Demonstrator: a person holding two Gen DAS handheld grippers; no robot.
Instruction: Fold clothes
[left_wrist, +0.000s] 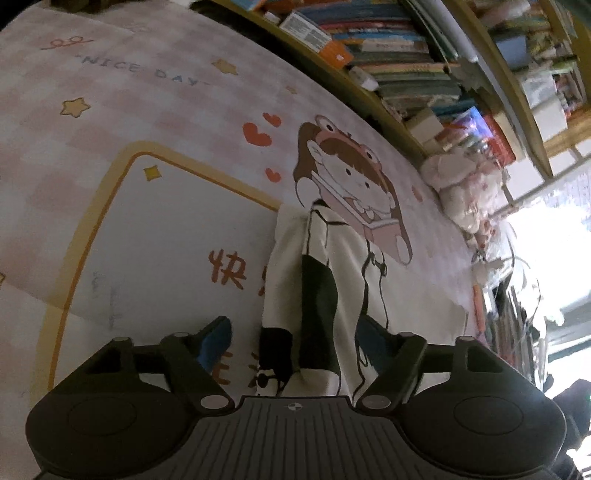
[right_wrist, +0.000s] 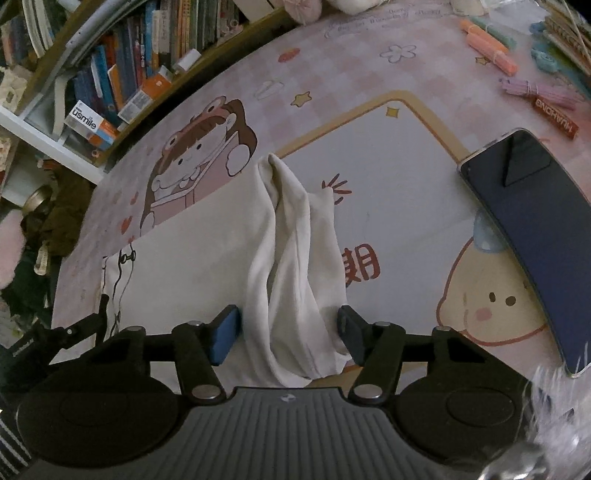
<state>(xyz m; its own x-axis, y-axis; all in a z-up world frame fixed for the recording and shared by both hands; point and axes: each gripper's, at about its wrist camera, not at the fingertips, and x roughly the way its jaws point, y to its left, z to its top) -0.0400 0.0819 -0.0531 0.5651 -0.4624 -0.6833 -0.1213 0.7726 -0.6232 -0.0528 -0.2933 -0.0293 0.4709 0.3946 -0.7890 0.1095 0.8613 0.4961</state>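
Covering the whole worktop is a pink checked cartoon desk mat (left_wrist: 155, 122) printed with a girl in a frog hat, stars, hearts and a yellow-bordered white panel. Along its far edge runs a wooden bookshelf packed with colourful books (left_wrist: 388, 55), and fluffy pale plush toys (left_wrist: 465, 192) sit at the far corner. On the mat lies the cream-white garment with black patches and thin black line drawings (left_wrist: 332, 280), spread flat over the girl's lower half and onto the white panel, with one part bunched into a raised, twisted ridge (right_wrist: 295, 258). A dark-screened smartphone (right_wrist: 532, 229) rests tilted near the mat's right edge, and bundles of pink, orange and purple sticks (right_wrist: 491, 55) lie at the far right corner. The left gripper (left_wrist: 297, 332) stands with blue-padded fingers wide apart, straddling the cloth's black-patched end without pinching it. The right gripper (right_wrist: 291, 325) is likewise spread, its pads either side of the bunched ridge, the left pad (right_wrist: 225, 332) just beside the fabric.
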